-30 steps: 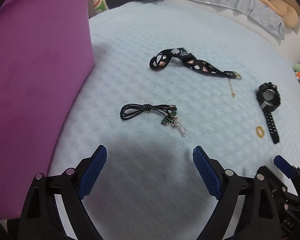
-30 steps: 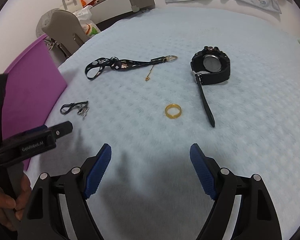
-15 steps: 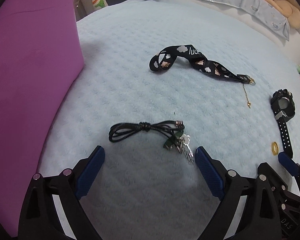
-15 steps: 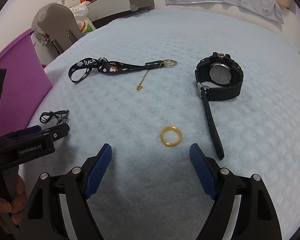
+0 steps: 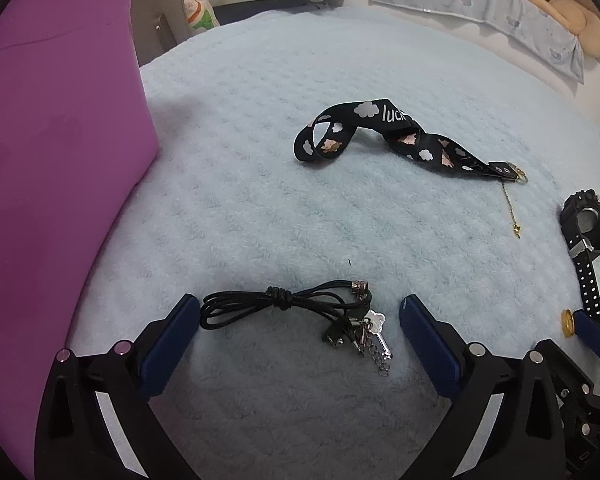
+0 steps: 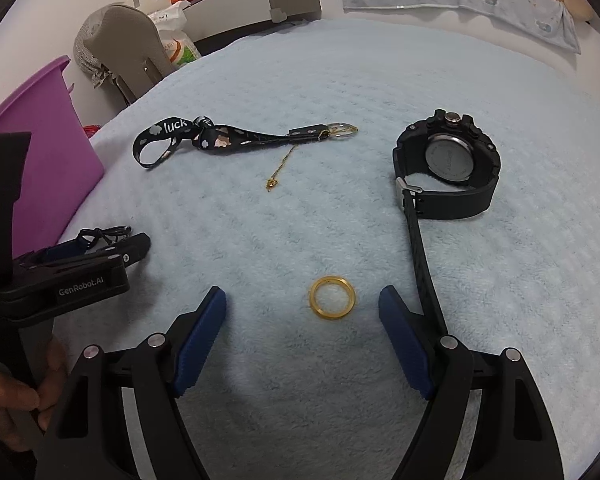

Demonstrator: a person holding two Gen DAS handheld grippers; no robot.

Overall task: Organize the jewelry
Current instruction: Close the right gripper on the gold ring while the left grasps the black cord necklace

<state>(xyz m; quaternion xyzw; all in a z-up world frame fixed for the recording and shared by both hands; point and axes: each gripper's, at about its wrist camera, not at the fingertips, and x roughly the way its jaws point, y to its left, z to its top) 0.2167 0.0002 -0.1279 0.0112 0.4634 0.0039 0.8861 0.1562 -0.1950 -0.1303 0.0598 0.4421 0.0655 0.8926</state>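
Note:
A black cord necklace (image 5: 284, 302) with metal charms lies on the pale blue blanket (image 5: 260, 208), between the blue pads of my left gripper (image 5: 300, 308). Its jaws are opening and the pads do not touch the cord. A gold ring (image 6: 332, 298) lies flat between the tips of my right gripper (image 6: 302, 296), which is open and clear of it. A black watch (image 6: 448, 168) rests just beyond, its strap running past the right fingertip. A black cloud-print lanyard (image 6: 220, 140) and a thin gold chain (image 6: 280, 168) lie farther back.
A purple box (image 5: 52, 140) stands close on the left. A grey chair (image 6: 116, 48), a cabinet (image 6: 252, 0) and bags sit past the bed's far edge. A person's hand (image 6: 4, 400) grips the left tool's handle.
Both grippers have come forward and down. The cord necklace now sits between the left tips and the ring between the right tips. The left jaws stand wider.

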